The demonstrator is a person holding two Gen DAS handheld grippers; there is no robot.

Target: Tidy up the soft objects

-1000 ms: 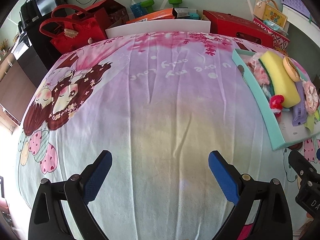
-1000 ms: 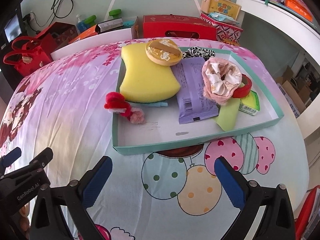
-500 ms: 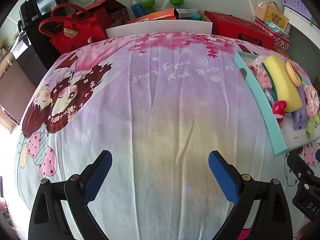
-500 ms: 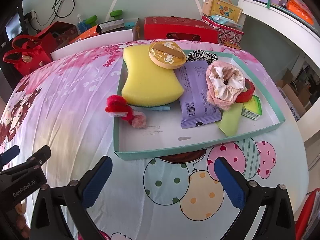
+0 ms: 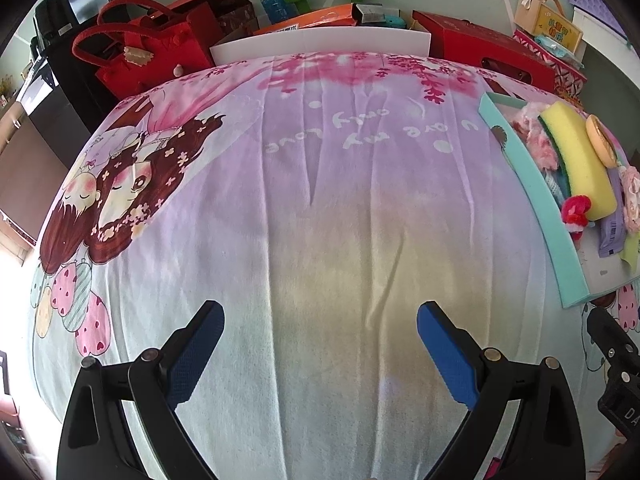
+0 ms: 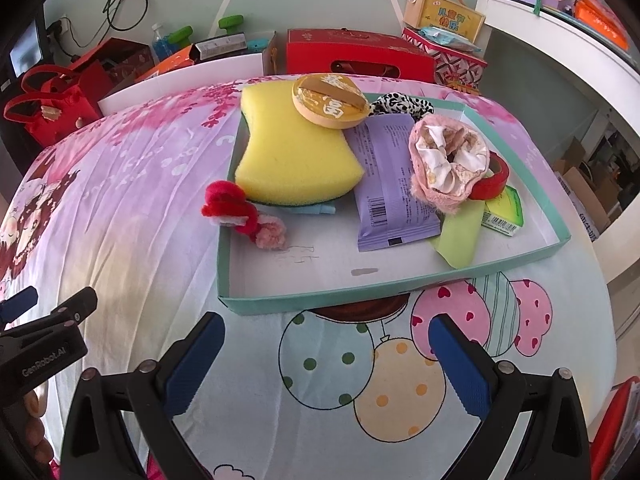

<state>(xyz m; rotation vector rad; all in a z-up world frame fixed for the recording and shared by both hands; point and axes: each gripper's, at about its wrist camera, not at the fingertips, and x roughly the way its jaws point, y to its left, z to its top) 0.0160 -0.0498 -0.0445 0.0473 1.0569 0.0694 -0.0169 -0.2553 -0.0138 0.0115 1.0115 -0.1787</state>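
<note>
Both the left gripper [image 5: 318, 344] and the right gripper [image 6: 326, 354] are hovering wide open and empty over the printed bedsheet [image 5: 320, 208]. The yellow sponge [image 6: 294, 160], pink scrunchie [image 6: 448, 162] and red plush toy [image 6: 228, 206] are lying in the teal tray [image 6: 320, 304] ahead of the right gripper.

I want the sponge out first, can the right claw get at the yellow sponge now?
Probably yes: the right claw is open before the tray, but the round tin rests on the yellow sponge's far corner.
</note>
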